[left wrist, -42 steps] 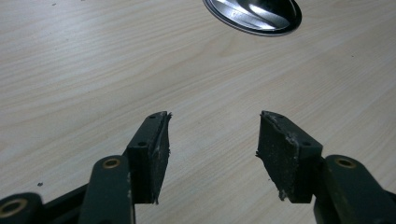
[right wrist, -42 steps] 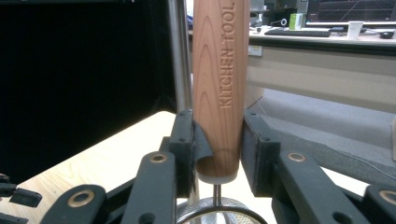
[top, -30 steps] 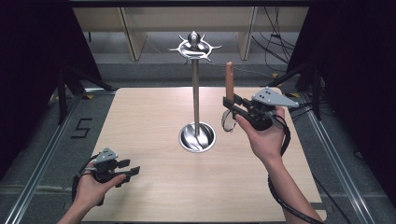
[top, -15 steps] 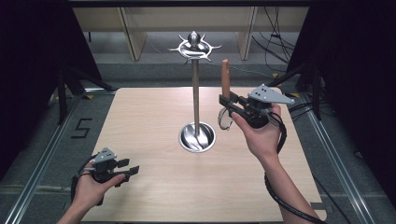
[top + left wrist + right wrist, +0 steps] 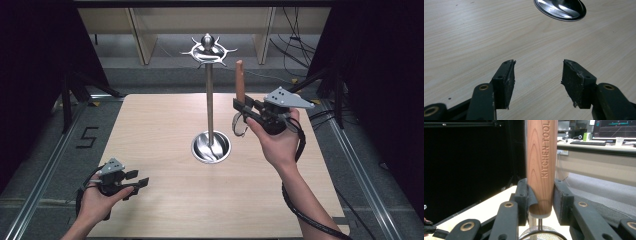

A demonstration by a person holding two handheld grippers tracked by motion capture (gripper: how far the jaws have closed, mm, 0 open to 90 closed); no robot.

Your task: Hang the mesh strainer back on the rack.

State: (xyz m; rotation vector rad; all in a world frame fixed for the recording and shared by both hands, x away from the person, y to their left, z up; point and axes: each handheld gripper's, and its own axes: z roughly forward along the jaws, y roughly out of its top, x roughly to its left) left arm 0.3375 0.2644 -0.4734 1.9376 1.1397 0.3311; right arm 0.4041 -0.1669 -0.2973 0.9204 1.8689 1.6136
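Observation:
A kitchen tool with a wooden handle (image 5: 239,77) stands upright in my right gripper (image 5: 241,106), held in the air to the right of the metal stand. In the right gripper view the pads press on both sides of the handle (image 5: 540,157), marked "KITCHEN TOOL". A round metal mesh head (image 5: 541,233) hangs below the jaws, seen as a ring (image 5: 239,125) from above. The stand has a thin pole (image 5: 209,100), a round shiny base (image 5: 211,146) and a hooked crown (image 5: 208,50). My left gripper (image 5: 137,179) rests low at the front left, open, with bare table between its pads (image 5: 537,75).
The wooden table (image 5: 160,125) ends at metal rails on both sides. The stand's base (image 5: 560,8) lies ahead of the left gripper. Shelving and cables sit behind the far edge. A cable trails from the right hand along the forearm (image 5: 300,210).
The right gripper has carried the tool a little to the left, nearer the stand's pole. The left gripper has stayed where it was.

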